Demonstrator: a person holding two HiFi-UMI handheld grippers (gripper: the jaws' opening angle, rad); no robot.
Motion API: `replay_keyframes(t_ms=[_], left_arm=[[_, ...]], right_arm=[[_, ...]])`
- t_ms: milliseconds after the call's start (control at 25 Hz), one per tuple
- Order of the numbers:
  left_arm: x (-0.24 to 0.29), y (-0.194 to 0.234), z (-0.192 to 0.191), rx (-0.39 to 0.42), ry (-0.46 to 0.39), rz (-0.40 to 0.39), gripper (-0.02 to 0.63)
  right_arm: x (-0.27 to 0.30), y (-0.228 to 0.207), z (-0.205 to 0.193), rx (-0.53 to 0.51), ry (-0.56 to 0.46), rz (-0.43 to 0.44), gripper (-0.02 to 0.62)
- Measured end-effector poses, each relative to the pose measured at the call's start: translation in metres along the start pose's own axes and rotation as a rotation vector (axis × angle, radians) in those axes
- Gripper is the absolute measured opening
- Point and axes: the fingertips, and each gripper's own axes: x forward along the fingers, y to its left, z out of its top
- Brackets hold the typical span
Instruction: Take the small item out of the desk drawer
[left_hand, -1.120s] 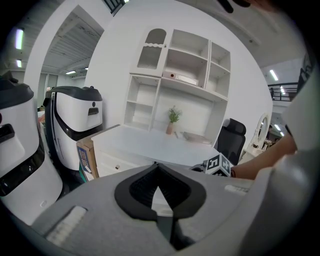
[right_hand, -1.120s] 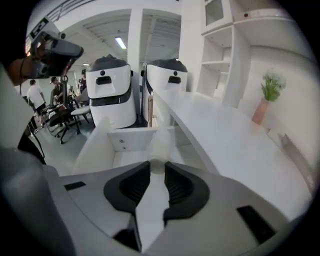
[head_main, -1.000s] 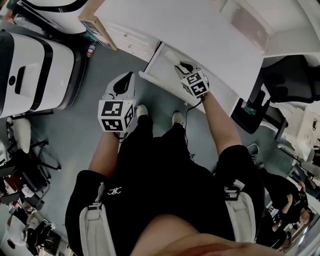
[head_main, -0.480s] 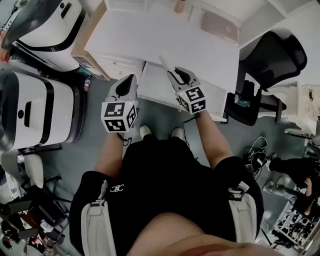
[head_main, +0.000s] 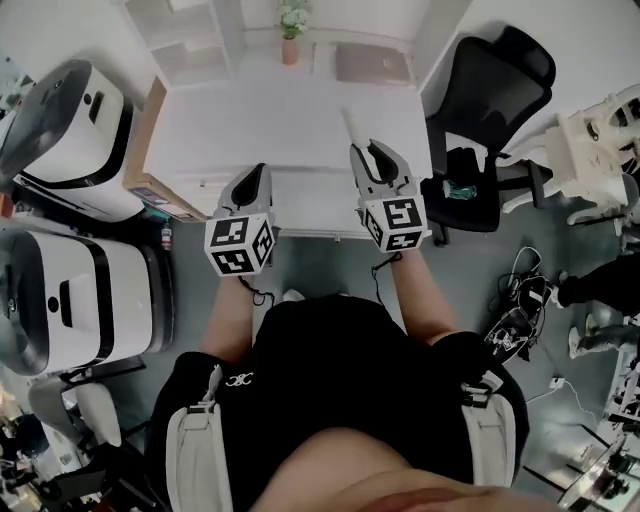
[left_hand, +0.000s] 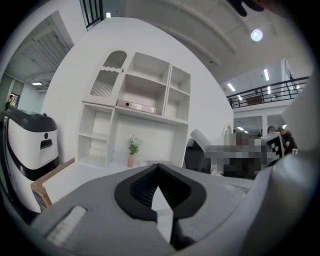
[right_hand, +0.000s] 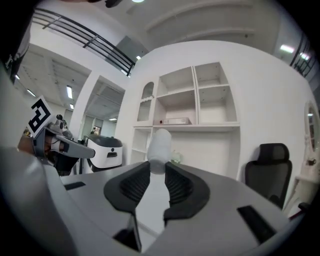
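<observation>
White worktop (head_main: 250, 120), right gripper (right_hand: 157, 169) risen above it, pinching small white tube (right_hand: 161, 144), left gripper (left_hand: 159, 172) risen alongside, jaws together, empty.

The small white cylinder (right_hand: 160, 147) is seen as smooth, matt plastic. The jaws of the matt grey plastic right gripper (right_hand: 156, 175) are lined with black ribbed pads (right_hand: 134, 184). The white worktop (head_main: 250, 125) appears smooth.

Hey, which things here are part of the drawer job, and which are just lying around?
Job:
- white cylinder, gripped in the right gripper
- left gripper, shut with nothing in it
- white desk

Lying about:
- black office chair
- flower vase
- cardboard box
- white machines
</observation>
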Motion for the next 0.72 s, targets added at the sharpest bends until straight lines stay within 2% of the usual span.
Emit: replay_keyframes(t_ms=[120,360,720], left_arm=[[0.008,-0.025,0.012,0.012,-0.016,-0.036,0.014],[0.014,-0.060,0.023,0.031,-0.030,-0.082,0.014],[0.021,-0.088,0.023,0.057,-0.016,-0.106,0.014]], right_arm=[[-0.027,-0.029,0.010,0.021,-0.015,-0.079,0.092],[-0.062,-0.060,0.010,0.053,-0.019,-0.150,0.092],[-0.078,-0.081,0.006,0.099,-0.027,-0.180,0.092]])
